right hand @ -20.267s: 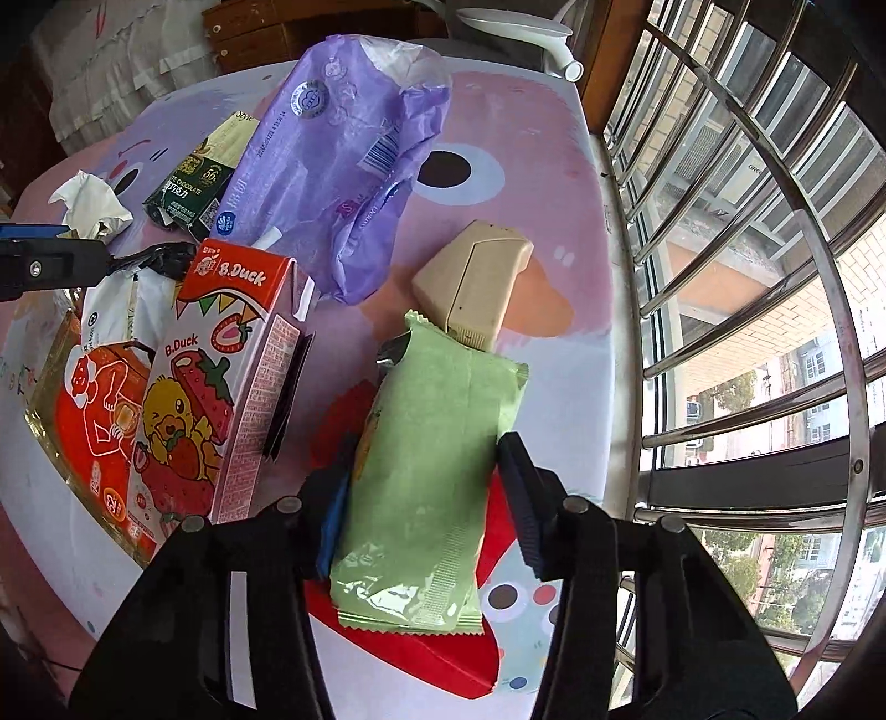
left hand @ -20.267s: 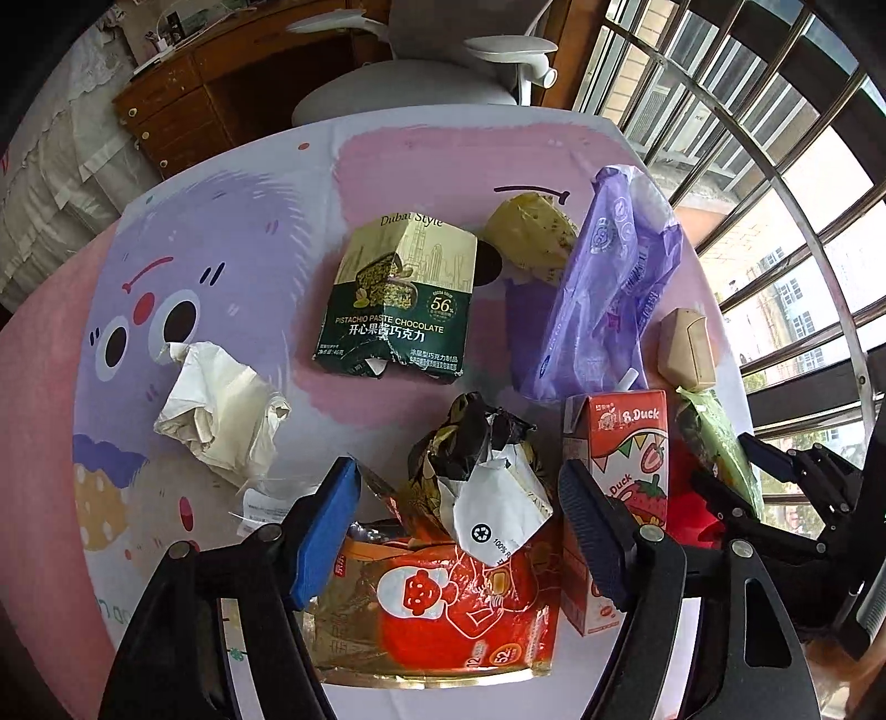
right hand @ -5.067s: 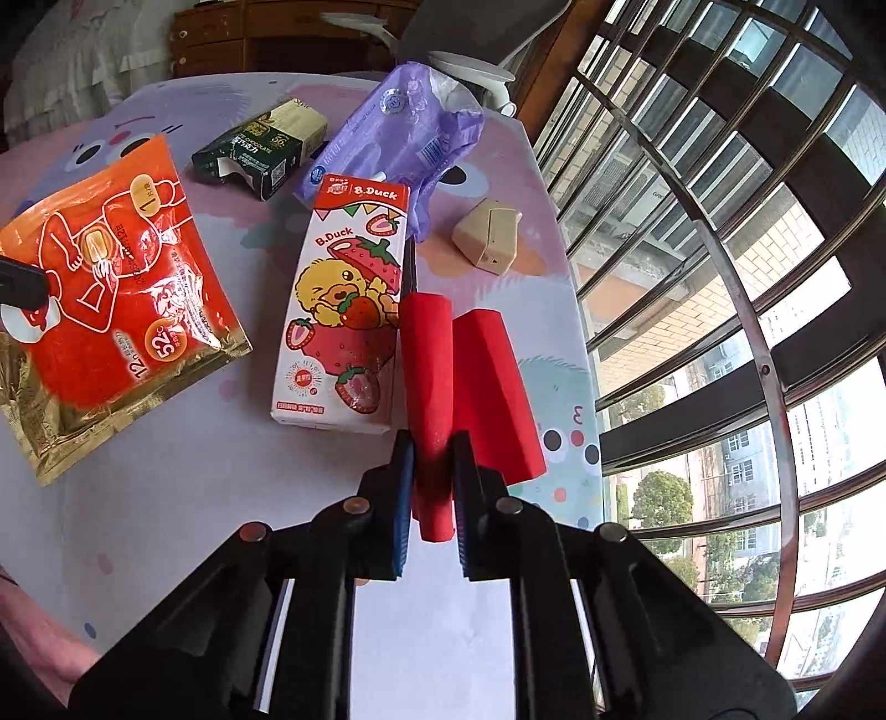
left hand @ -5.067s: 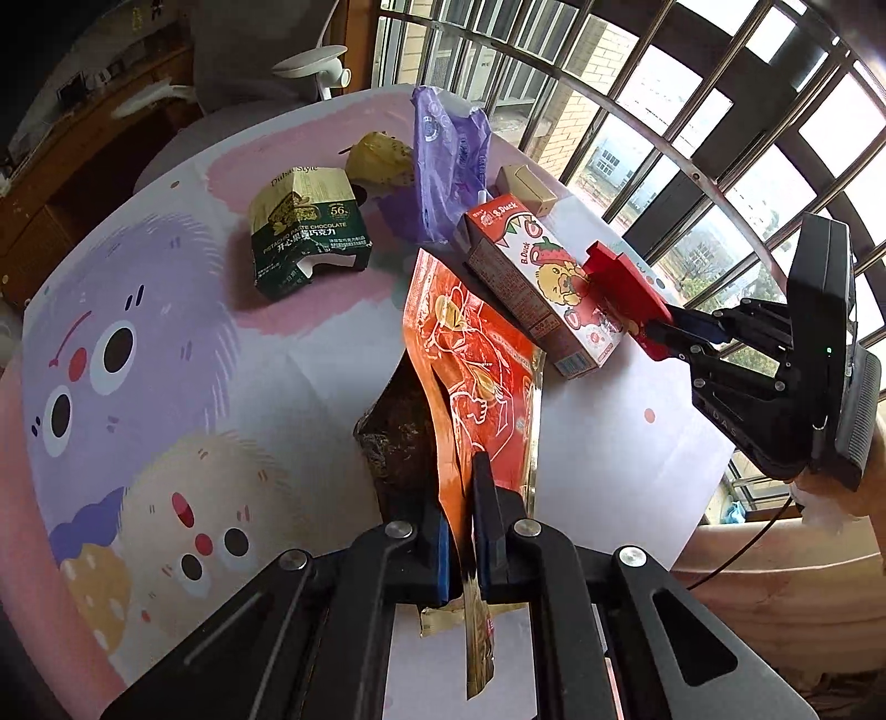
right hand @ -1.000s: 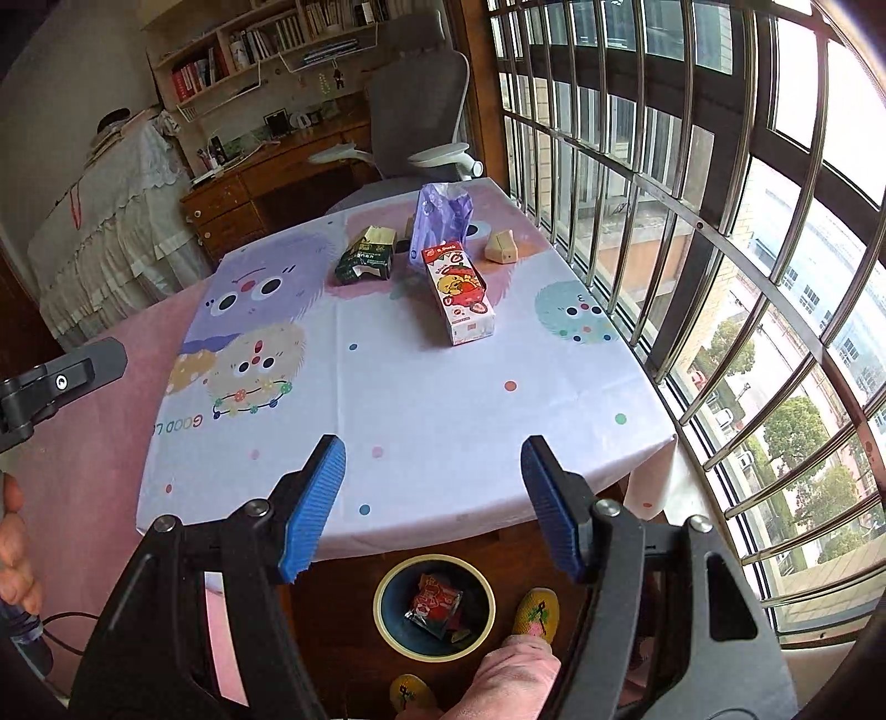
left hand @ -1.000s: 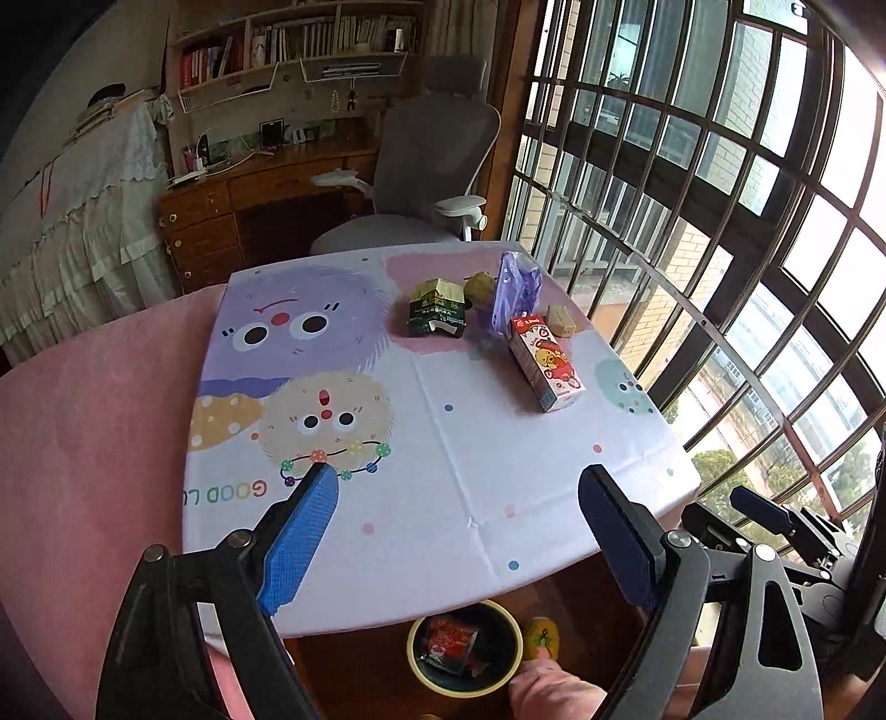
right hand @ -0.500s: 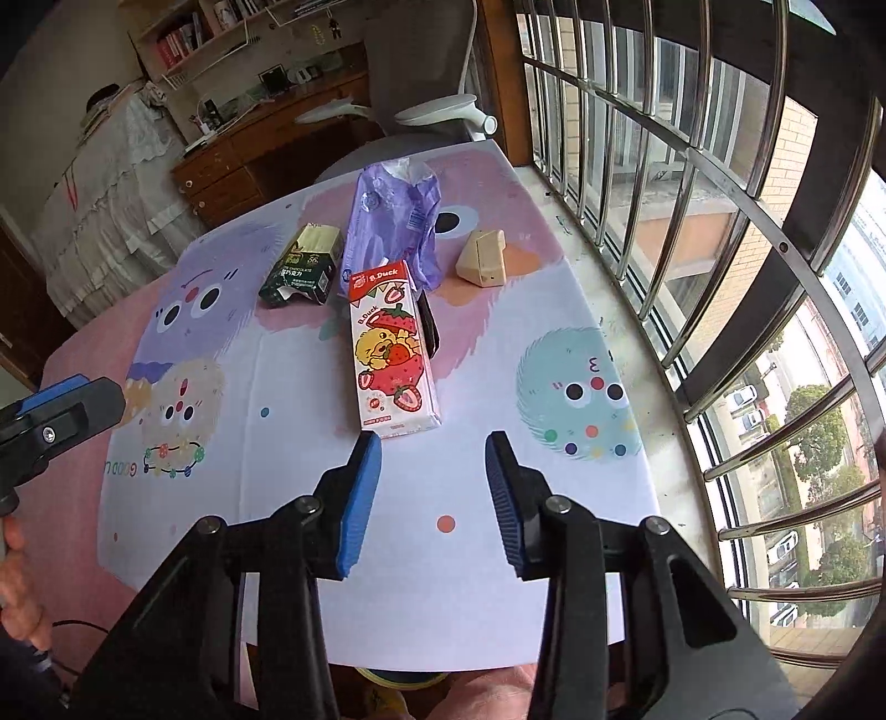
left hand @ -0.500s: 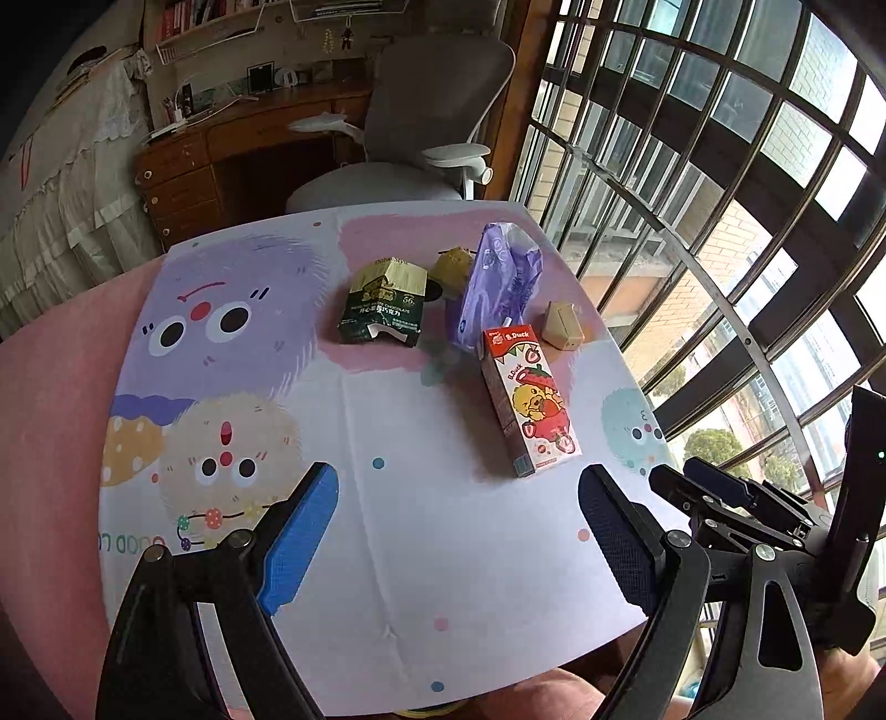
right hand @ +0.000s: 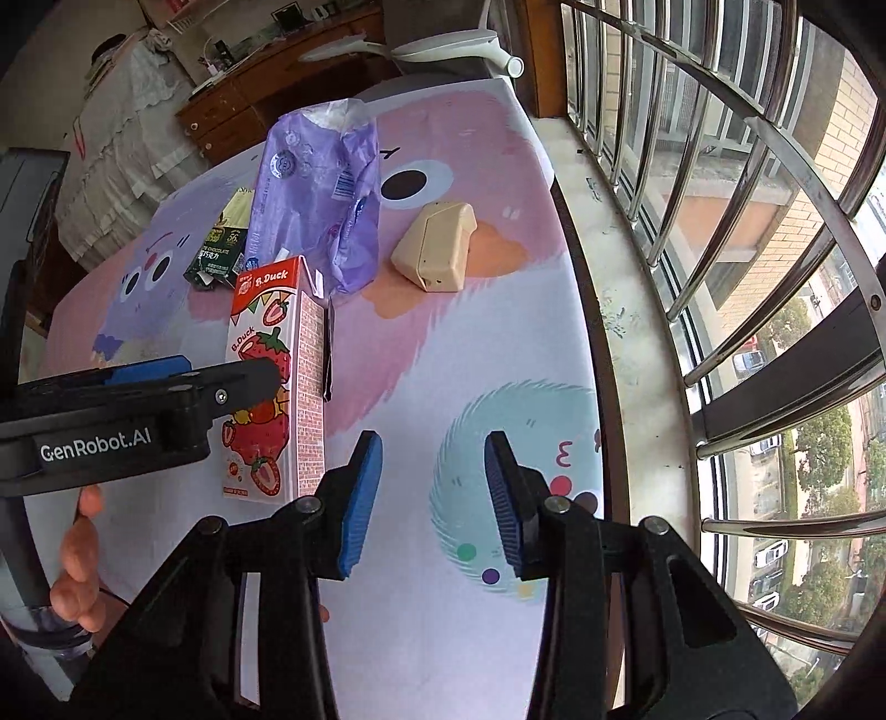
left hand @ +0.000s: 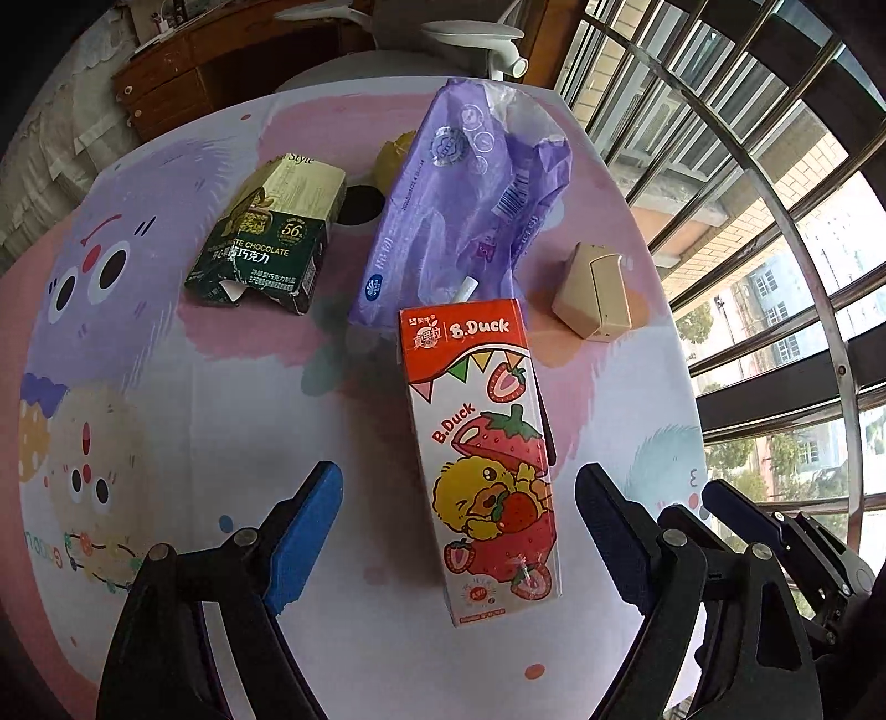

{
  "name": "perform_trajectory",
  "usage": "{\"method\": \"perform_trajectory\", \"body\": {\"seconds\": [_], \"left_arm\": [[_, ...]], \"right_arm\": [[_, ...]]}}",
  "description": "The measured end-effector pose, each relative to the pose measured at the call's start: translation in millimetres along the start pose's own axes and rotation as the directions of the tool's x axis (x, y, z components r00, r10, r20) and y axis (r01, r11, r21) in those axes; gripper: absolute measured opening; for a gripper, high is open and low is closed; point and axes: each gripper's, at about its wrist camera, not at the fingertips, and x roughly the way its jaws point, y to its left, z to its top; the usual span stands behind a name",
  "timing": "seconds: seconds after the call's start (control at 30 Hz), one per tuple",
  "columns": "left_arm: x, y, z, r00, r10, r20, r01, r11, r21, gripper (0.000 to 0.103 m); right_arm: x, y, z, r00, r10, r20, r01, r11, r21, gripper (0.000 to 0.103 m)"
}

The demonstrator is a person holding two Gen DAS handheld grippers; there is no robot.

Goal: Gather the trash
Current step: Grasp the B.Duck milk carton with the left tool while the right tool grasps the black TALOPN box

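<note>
Covering the table is a cartoon-monster cloth [left hand: 183,399], with a wooden desk [left hand: 183,72] and a grey chair [left hand: 443,39] standing beyond it and barred windows [left hand: 736,183] running along the right. Lying at far left is a torn green chocolate box [left hand: 266,243]; next comes a yellow wrapper [left hand: 390,158], mostly hiding behind a purple bag [left hand: 470,194], so its kind is hard to tell. Resting flat at centre is the strawberry carton [left hand: 487,459], its top end touching the bag, and a beige wedge-shaped box [left hand: 592,288] is sitting to the right, apart from both. The left gripper [left hand: 459,531] is hovering with its fingers [left hand: 302,531] spread wide on either side of the carton's near end, neither pad touching it. In the right wrist view a hand [right hand: 77,576] is showing at the left edge, cut off by the frame. The right gripper [right hand: 432,498] is hanging with jaws parted over bare cloth, the carton [right hand: 277,382] lying just left of its fingers.
</note>
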Motion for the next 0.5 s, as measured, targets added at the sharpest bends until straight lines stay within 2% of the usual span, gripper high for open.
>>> {"method": "perform_trajectory", "body": {"seconds": [0.1, 0.17, 0.23, 0.5], "left_arm": [[21, -6, 7, 1.0, 0.018, -0.023, -0.018, 1.0, -0.011, 0.085], [34, -9, 12, 0.999, 0.02, -0.039, -0.02, 1.0, -0.008, 0.075], [45, -12, 15, 0.998, 0.006, -0.066, -0.007, 1.0, -0.011, 0.056], [36, -13, 21, 1.0, -0.022, -0.011, 0.021, 0.998, -0.058, 0.056]], "right_arm": [[8, -1, 1, 1.0, 0.004, -0.016, -0.004, 1.0, -0.015, 0.035], [12, -1, 1, 1.0, 0.013, -0.028, -0.014, 1.0, -0.019, 0.035], [16, 0, 2, 0.999, 0.028, -0.038, -0.029, 0.999, -0.021, 0.035], [27, 19, 12, 0.991, 0.122, -0.046, -0.124, 0.991, -0.039, 0.036]]}}
